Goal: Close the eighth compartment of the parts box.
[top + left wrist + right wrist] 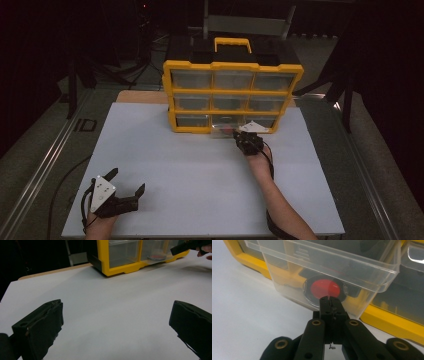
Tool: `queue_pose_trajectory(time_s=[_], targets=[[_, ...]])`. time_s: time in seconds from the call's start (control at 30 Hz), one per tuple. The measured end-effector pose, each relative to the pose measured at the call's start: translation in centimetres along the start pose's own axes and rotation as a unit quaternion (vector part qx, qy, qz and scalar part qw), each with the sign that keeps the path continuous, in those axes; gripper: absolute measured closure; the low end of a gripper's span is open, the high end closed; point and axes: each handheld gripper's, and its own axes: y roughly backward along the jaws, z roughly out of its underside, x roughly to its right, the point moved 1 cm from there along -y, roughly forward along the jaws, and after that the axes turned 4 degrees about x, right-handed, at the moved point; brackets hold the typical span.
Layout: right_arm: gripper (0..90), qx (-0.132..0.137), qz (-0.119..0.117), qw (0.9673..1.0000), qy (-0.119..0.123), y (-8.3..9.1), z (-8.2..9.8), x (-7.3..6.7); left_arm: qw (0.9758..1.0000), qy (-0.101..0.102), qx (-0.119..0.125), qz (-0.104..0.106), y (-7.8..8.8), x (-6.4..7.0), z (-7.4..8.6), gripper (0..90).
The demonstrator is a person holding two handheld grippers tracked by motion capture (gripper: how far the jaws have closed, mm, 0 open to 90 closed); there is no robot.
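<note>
With its jaws pinched tight on the front lip of a clear drawer point(329, 272) drawn partway from the yellow organizer's point(232, 67) bottom row, apparently to reach the red-centred disc point(325, 288) inside, the right hand-held gripper point(330, 299) stretched forward on an extended forearm, while the left hand-held gripper point(126, 181) rested wide open on the desk point(200, 170), well short of the organizer.

White desk point(175, 165) surface, wooden edge showing at the far left; grey chair point(247, 22) behind it; dark floor with cables point(145, 30) beyond.
</note>
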Motion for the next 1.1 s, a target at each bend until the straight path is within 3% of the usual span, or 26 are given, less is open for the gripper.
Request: queue_pose_trajectory(time_s=[1.1], targets=[[90.0, -0.009, 0.01, 0.9999, -0.001, -1.9, -1.4, 0.5, 1.0, 0.0, -0.001, 0.001, 0.0, 0.0, 0.0, 0.3]])
